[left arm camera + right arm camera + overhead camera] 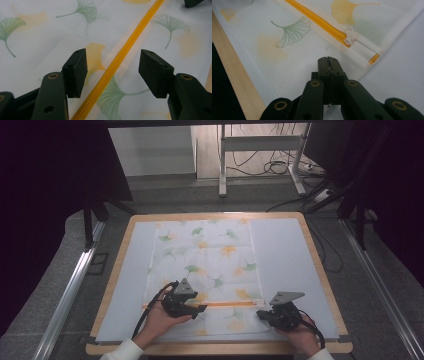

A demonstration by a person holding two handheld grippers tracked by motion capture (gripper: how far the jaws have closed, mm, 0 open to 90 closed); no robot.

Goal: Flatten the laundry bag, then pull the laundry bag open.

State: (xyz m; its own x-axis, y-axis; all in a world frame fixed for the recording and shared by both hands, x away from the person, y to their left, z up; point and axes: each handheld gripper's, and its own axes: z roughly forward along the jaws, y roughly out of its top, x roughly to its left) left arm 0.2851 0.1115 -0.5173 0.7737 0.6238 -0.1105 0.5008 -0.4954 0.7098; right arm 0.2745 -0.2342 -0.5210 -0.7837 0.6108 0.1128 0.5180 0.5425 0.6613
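1. A white mesh bag (205,265) printed with ginkgo leaves lies flat on the pale mat (285,255) that covers the bench (320,255), in the middle and toward the person's side.
2. Its orange zipper (225,304) runs straight across the near part of the bag, left to right as the person faces it; that is the zipper's long axis. The bag's own length runs away from the person.
3. The white slider pull (349,35) sits at the right-hand end of the zipper, just by the bag's edge seam.
4. The left gripper (199,308) hovers over the zipper with its jaws spread wide, one on either side of the orange line and touching nothing.
5. The right gripper (261,315) has its jaws pressed together, tip resting near the bag's near right corner, a little short of the pull. I cannot tell whether any fabric is pinched.
6. My reading: this is the set-up before working the zipper. Next, one gripper must pin the bag while the other takes the small pull and draws it along the zipper line.
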